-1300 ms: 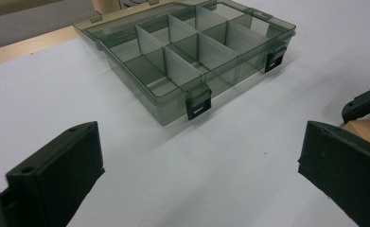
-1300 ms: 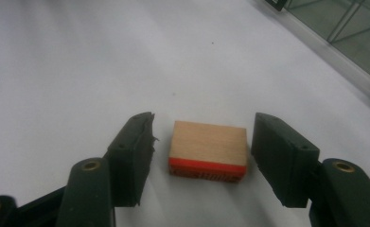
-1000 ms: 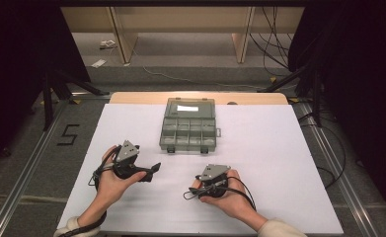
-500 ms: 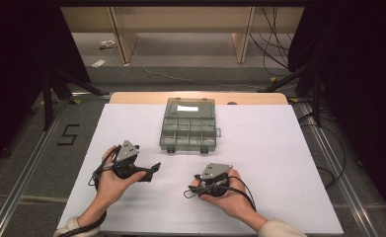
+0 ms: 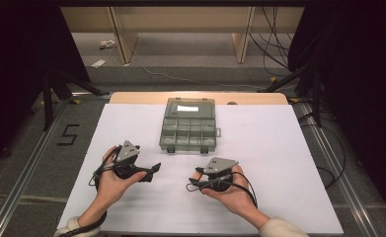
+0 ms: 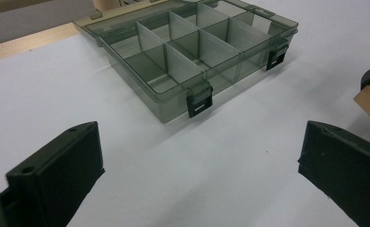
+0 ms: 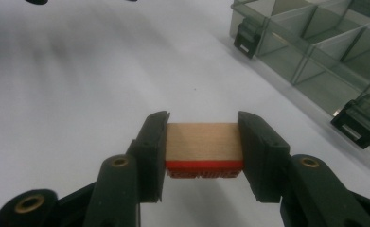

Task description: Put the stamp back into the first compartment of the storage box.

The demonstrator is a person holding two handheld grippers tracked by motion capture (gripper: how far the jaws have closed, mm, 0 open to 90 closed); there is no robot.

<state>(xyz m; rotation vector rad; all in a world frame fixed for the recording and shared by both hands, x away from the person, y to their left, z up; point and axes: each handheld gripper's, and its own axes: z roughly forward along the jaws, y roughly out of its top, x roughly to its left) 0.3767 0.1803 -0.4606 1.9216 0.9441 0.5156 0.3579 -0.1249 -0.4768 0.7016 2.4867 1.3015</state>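
Wooden stamp block (image 7: 204,141), red along its lower edge, sits clamped between the right gripper (image 5: 196,178) jaws just above the white table (image 5: 279,163). Left gripper (image 5: 153,170) gapes wide, empty. Beyond both, the grey compartment box (image 5: 188,126) lies open. Nothing has shifted since a second ago.

A white sheet (image 5: 289,163) covers most of a pale wooden tabletop (image 5: 131,97), whose bare strip shows along the far edge; beyond it stand light wooden panels (image 5: 119,37) on a grey floor (image 5: 190,52); black cables (image 5: 272,34) trail at the far right; a black "5" (image 5: 68,134) is marked on the floor at the left; dark stand legs (image 5: 57,84) rise beside it.
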